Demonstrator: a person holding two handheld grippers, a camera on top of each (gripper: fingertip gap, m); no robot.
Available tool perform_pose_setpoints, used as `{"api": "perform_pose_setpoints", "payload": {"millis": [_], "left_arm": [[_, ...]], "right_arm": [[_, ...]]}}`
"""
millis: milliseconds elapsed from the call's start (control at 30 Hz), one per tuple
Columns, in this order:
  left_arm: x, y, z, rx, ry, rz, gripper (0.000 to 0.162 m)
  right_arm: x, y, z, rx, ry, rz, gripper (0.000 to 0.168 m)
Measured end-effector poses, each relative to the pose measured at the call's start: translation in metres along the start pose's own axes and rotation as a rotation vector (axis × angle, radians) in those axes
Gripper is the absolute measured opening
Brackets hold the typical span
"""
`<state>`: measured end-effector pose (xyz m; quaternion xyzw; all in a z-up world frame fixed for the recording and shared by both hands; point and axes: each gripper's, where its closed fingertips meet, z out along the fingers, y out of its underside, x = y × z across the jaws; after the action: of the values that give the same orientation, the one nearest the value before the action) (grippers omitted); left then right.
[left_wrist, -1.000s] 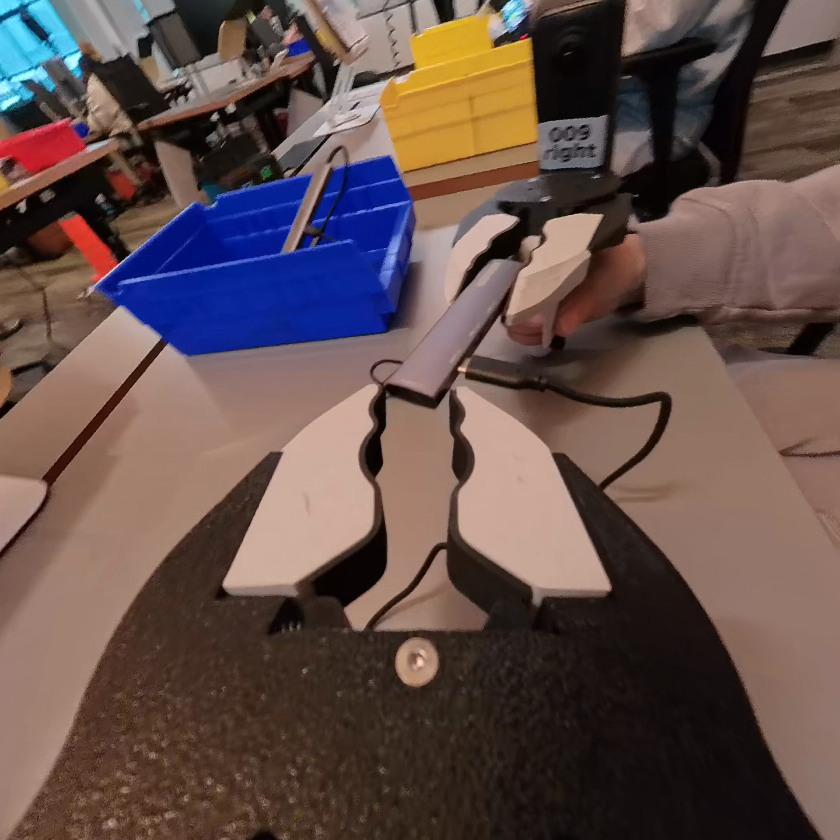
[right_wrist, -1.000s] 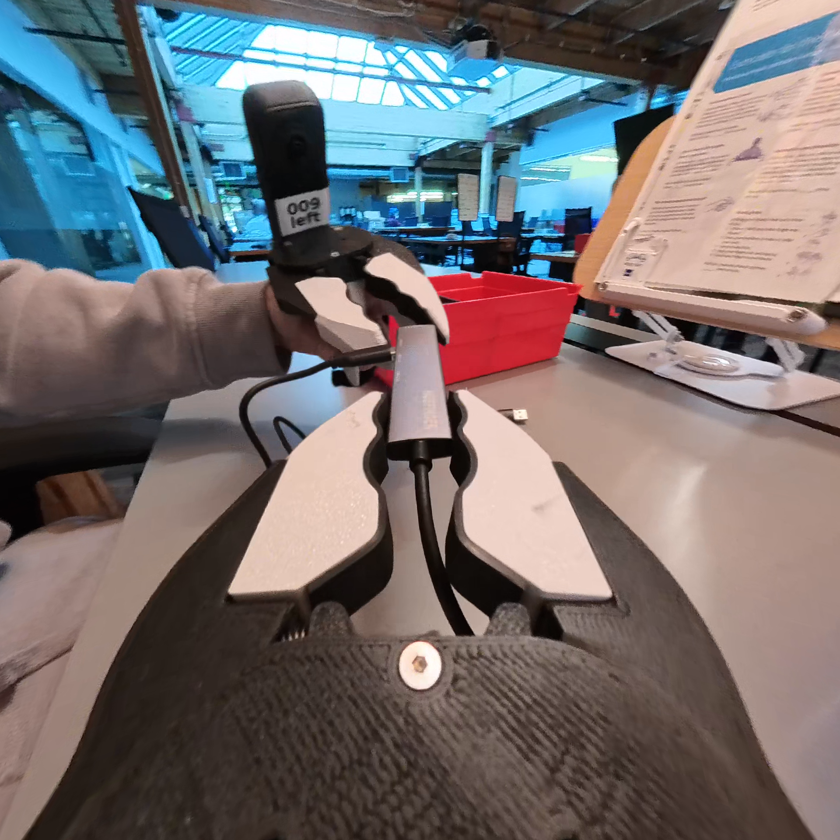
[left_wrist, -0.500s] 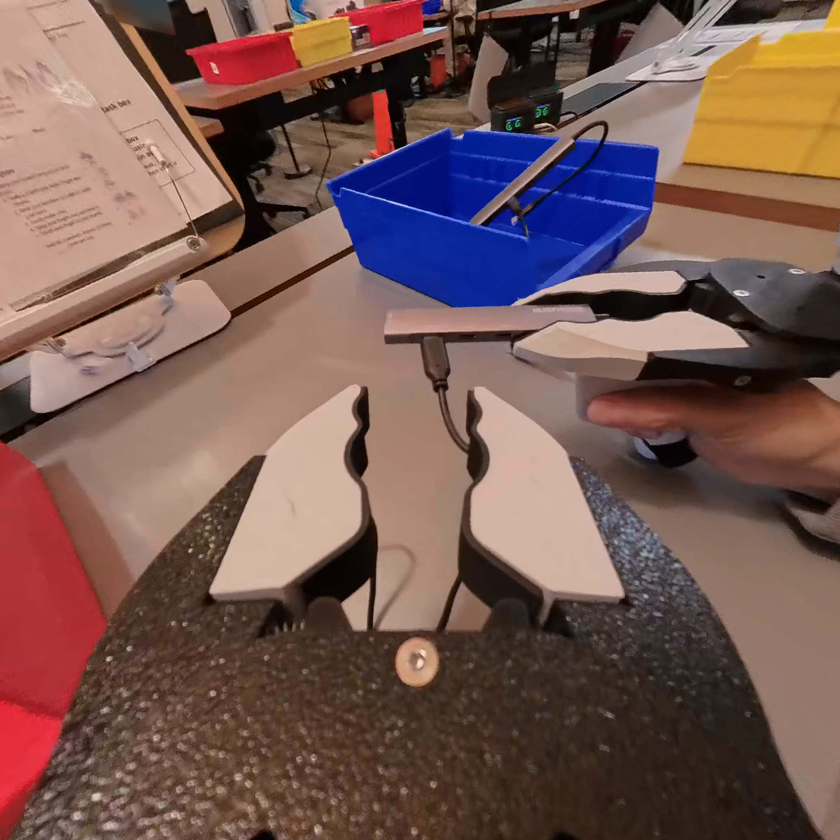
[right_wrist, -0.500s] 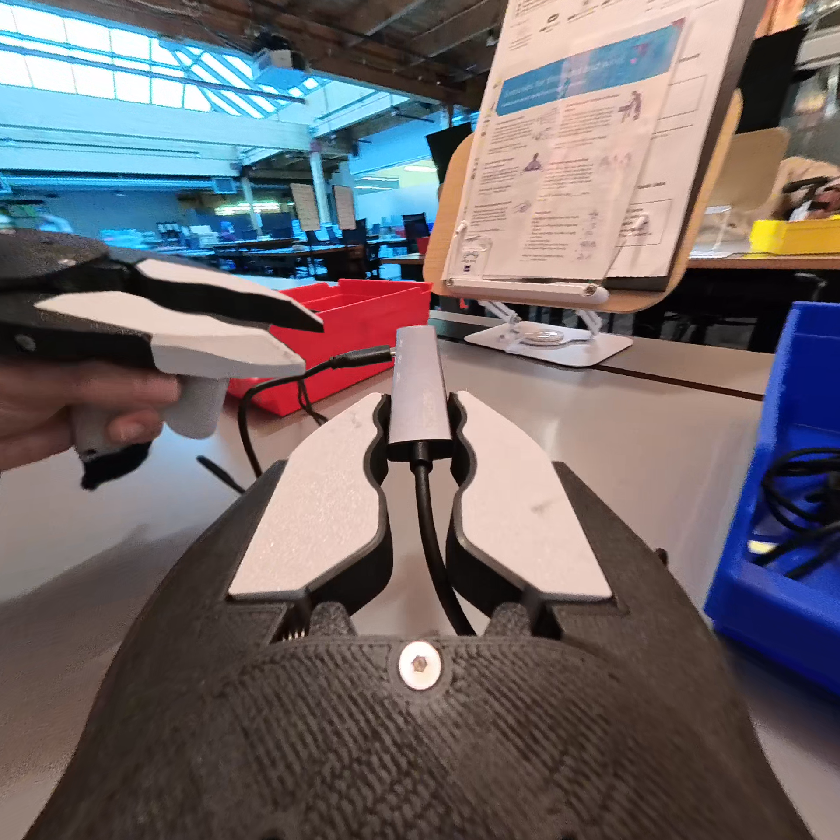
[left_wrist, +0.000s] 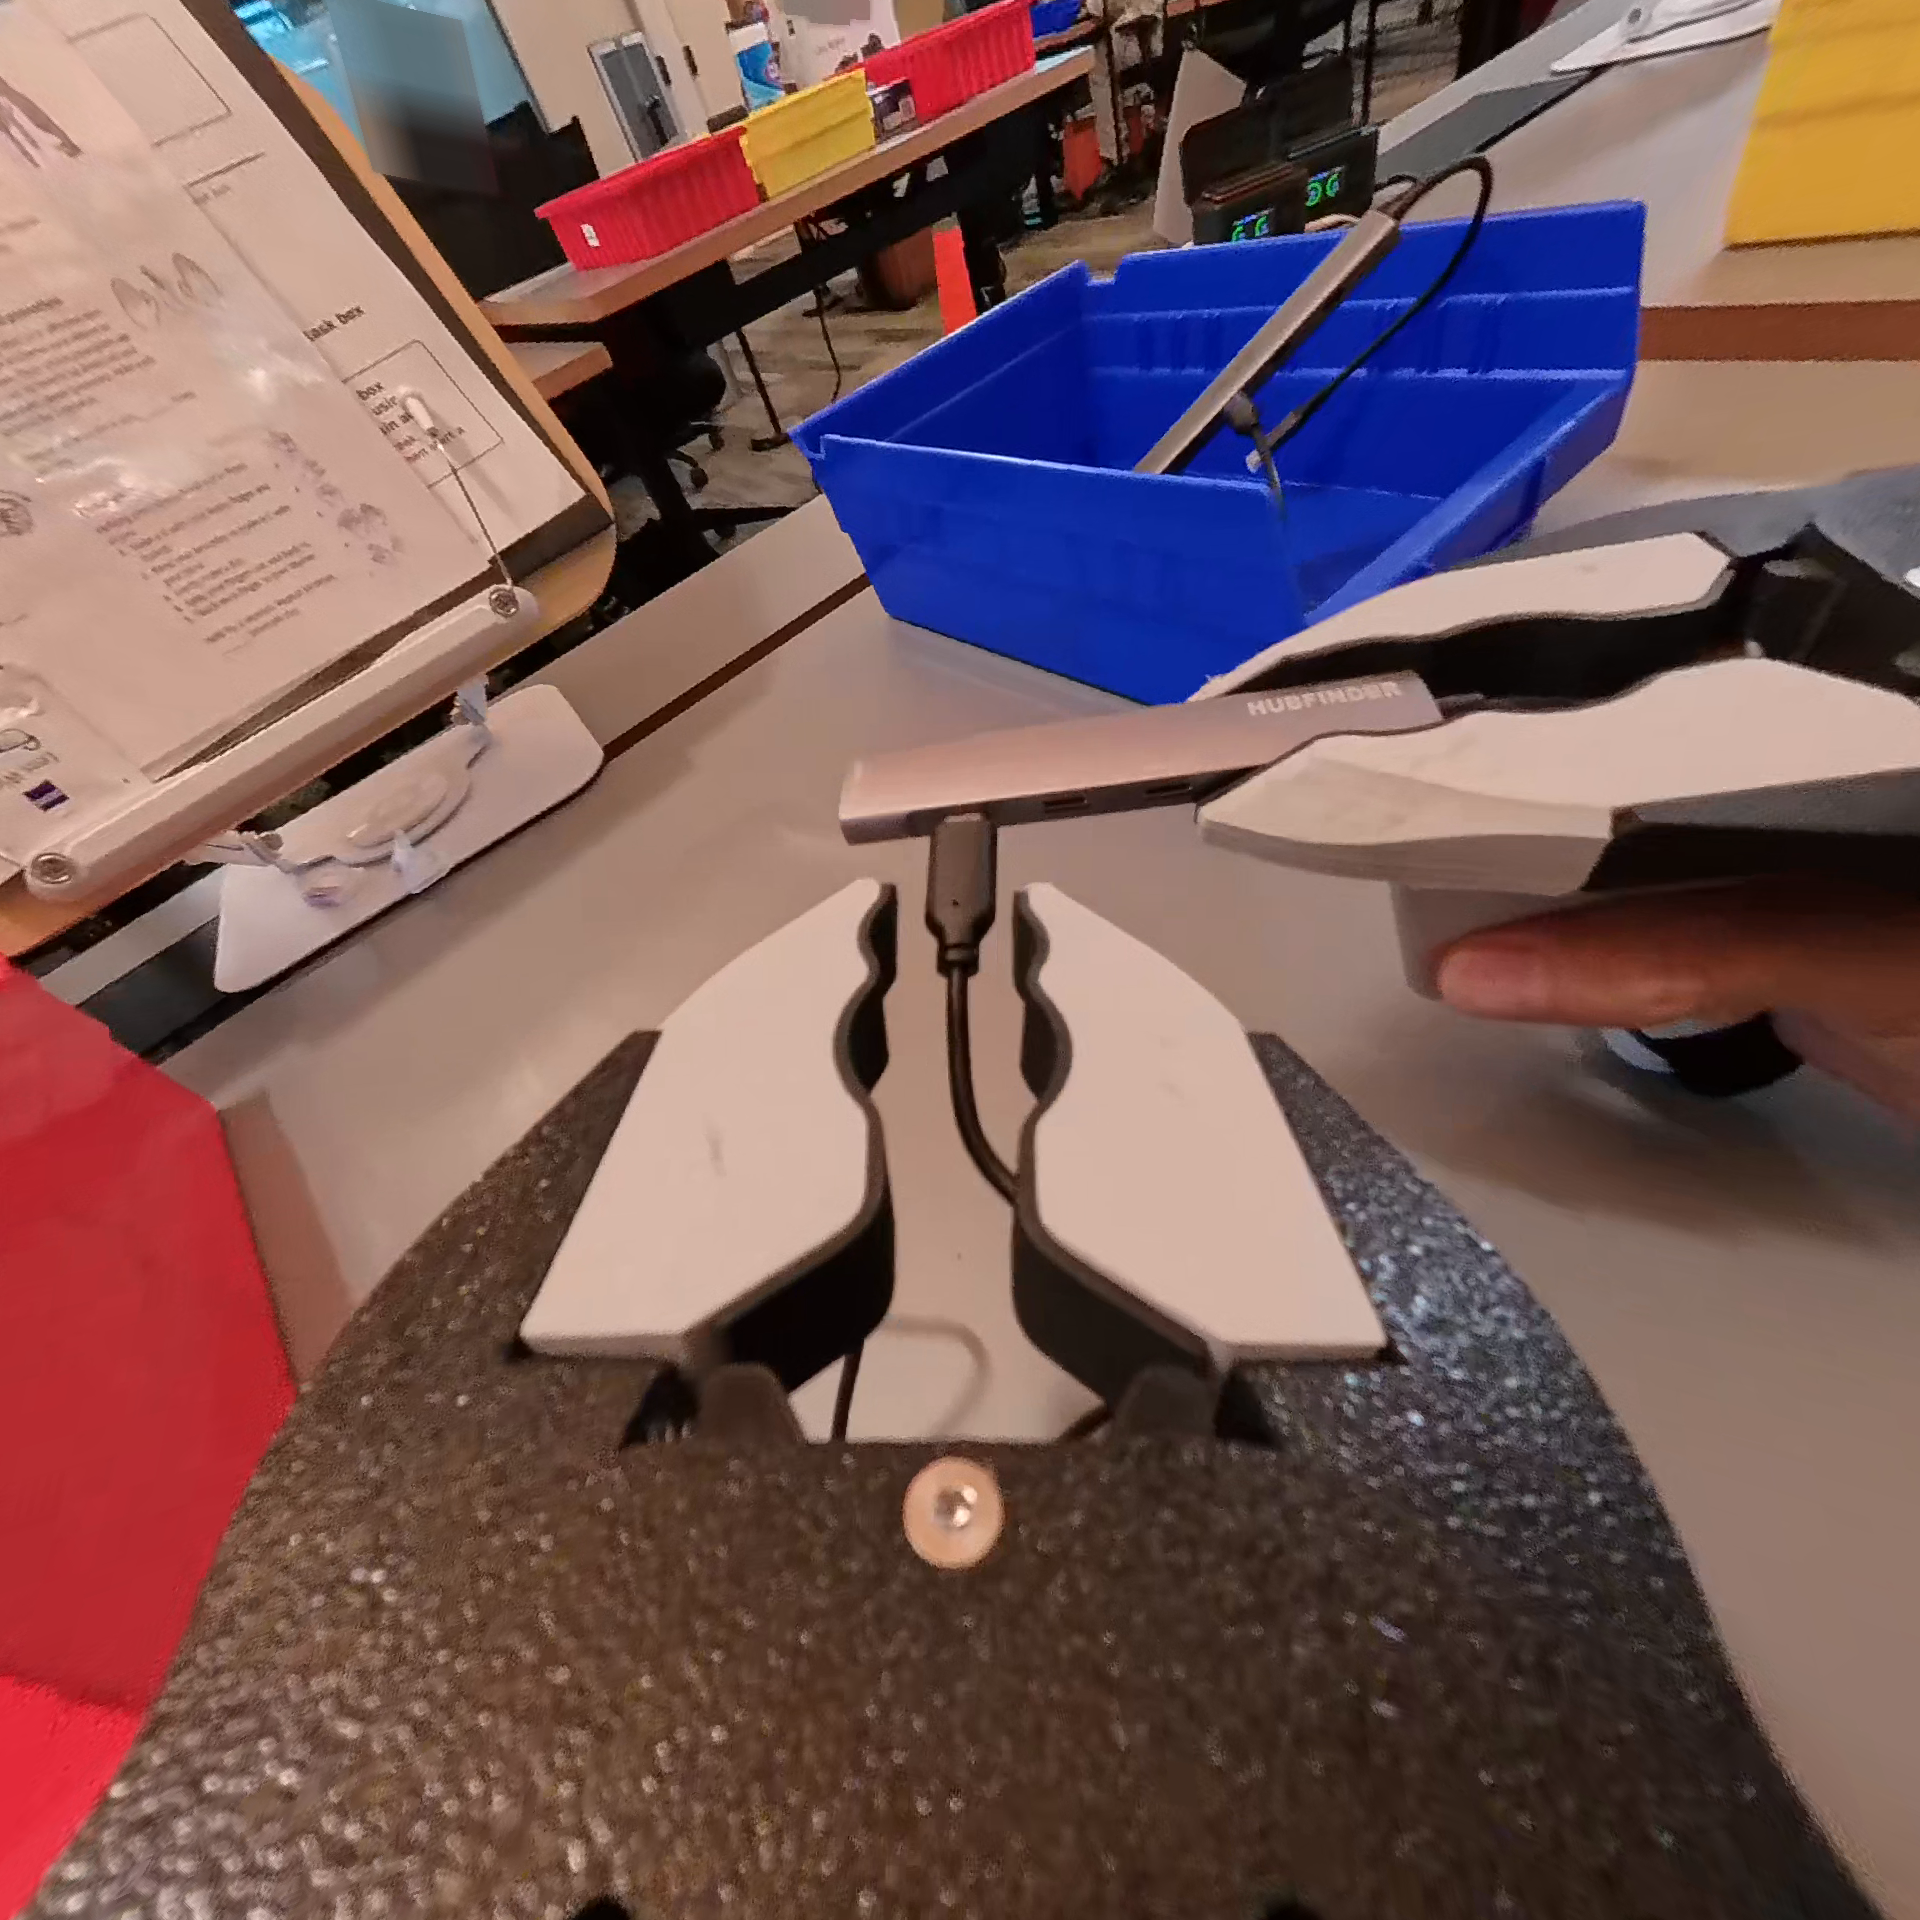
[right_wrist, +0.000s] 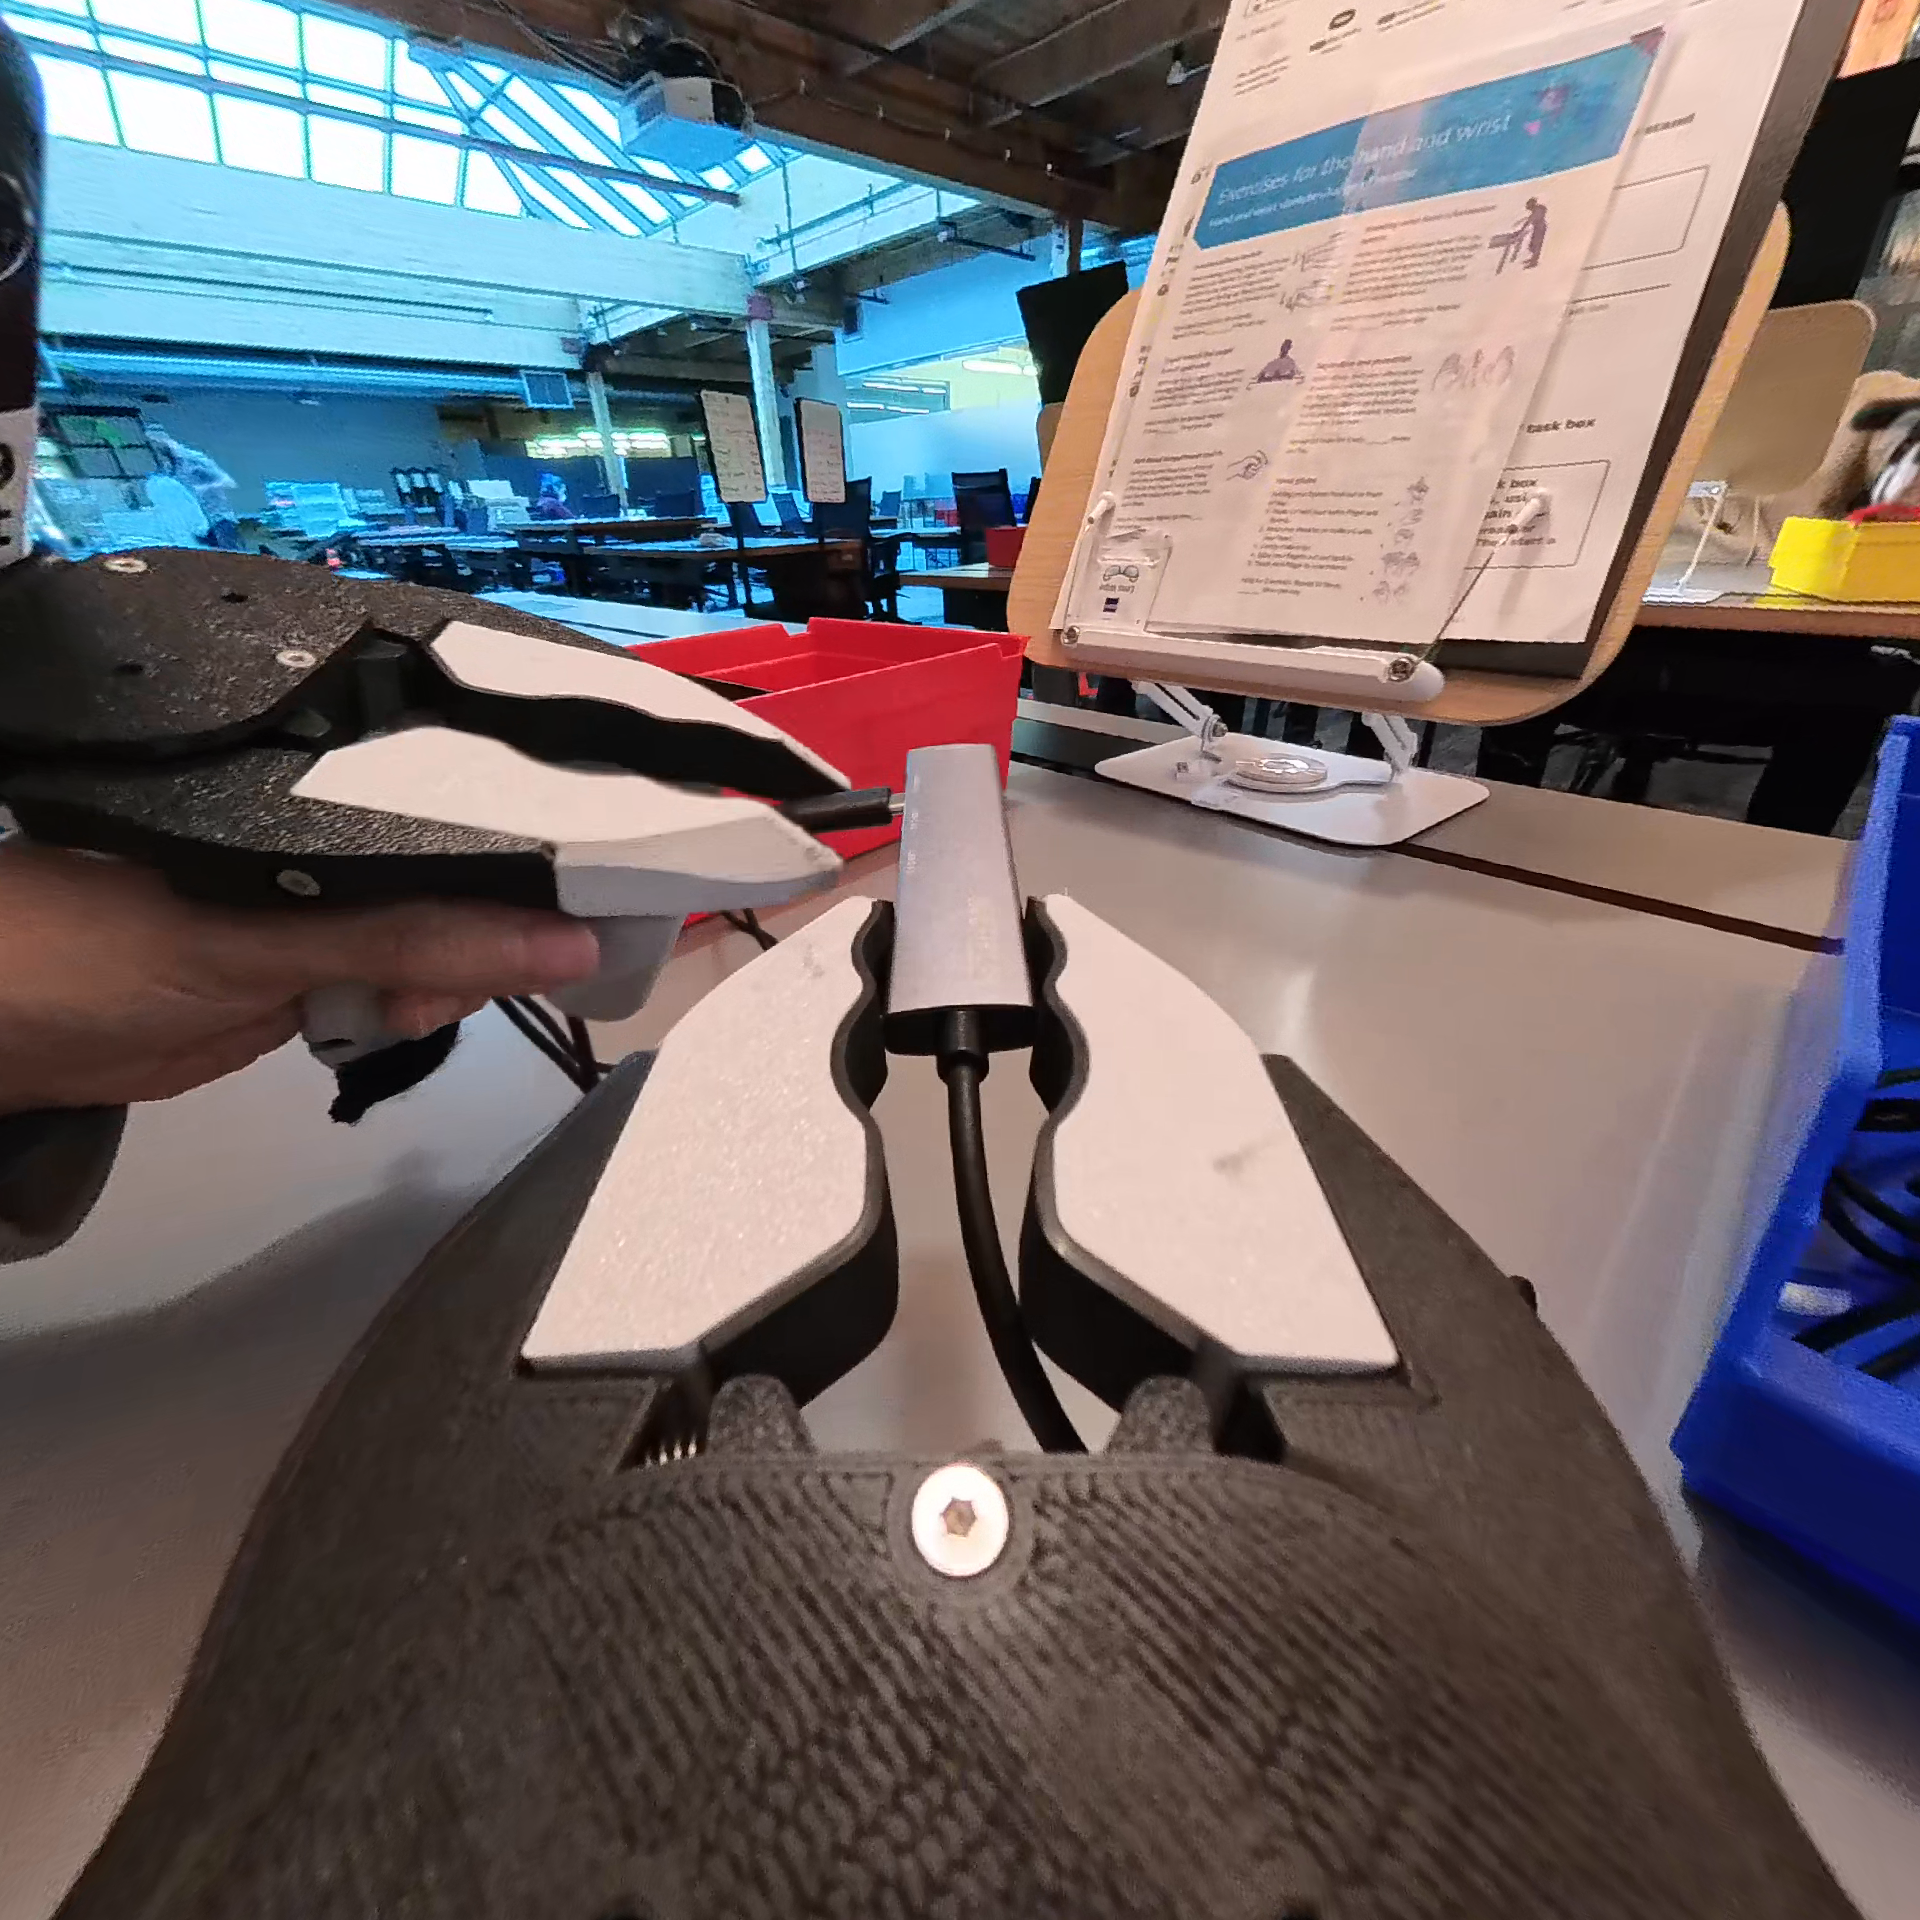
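Note:
My right gripper (right_wrist: 956, 904) is shut on a grey USB hub (right_wrist: 956, 831) and holds it above the grey table (right_wrist: 1455, 1039). The hub's own black cable (right_wrist: 982, 1195) runs back between its fingers. In the left wrist view the right gripper (left_wrist: 1226, 748) comes in from the right with the hub (left_wrist: 1091, 753) level. A black plug (left_wrist: 961, 873) sits in the hub's side near its free end. My left gripper (left_wrist: 951, 894) is open, its fingertips either side of the plug with a small gap. It shows from the left in the right wrist view (right_wrist: 826, 821).
A blue bin (left_wrist: 1039, 540) behind the hub holds another hub and cable (left_wrist: 1278, 343); its corner is at the right (right_wrist: 1818, 1351). A red bin (left_wrist: 104, 1299) is at my left. A document stand (left_wrist: 260, 468) stands at the back left. A yellow bin (left_wrist: 1829, 114) is far right. The grippers' ends are close to 5 centimeters from one another.
My left gripper swung from the hub's free end round to its side and moved up to the plug. Its jaws narrowed around the plug. The right gripper turned with the hub toward the document stand.

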<state>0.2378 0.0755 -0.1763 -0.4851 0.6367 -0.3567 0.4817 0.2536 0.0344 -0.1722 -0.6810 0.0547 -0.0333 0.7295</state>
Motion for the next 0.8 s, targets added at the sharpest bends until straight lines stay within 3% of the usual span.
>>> {"api": "perform_pose_setpoints", "payload": {"millis": [67,167,200,267,367,533,700,800], "left_arm": [[0.001,0.001,-0.002,-0.008,-0.001,-0.005,0.025],[0.001,0.001,-0.006,0.001,-0.006,-0.016,0.013],[-0.001,0.001,-0.007,0.005,-0.011,-0.012,0.0],[0.001,0.009,-0.006,-0.021,0.025,-0.017,0.0],[0.0,0.02,-0.016,-0.075,0.093,-0.086,0.022],[0.032,0.04,-0.042,-0.274,0.254,-0.202,0.041],[0.08,0.054,-0.035,-0.342,0.198,0.123,0.047],[0.095,0.075,-0.022,-0.453,0.174,0.171,0.044]], "right_arm": [[0.002,-0.001,-0.001,0.007,0.006,0.011,0.025],[0.003,-0.001,-0.001,0.013,0.0,0.031,0.025],[0.005,-0.002,-0.002,0.016,0.013,0.029,0.025],[0.003,0.0,-0.001,0.006,0.004,0.025,0.025],[0.003,0.0,0.0,0.001,0.012,0.016,0.025],[0.009,-0.002,-0.002,0.017,0.023,0.059,0.024],[0.012,-0.003,-0.003,0.029,0.029,0.079,0.024],[0.012,-0.004,-0.004,0.037,0.02,0.082,0.024]]}}
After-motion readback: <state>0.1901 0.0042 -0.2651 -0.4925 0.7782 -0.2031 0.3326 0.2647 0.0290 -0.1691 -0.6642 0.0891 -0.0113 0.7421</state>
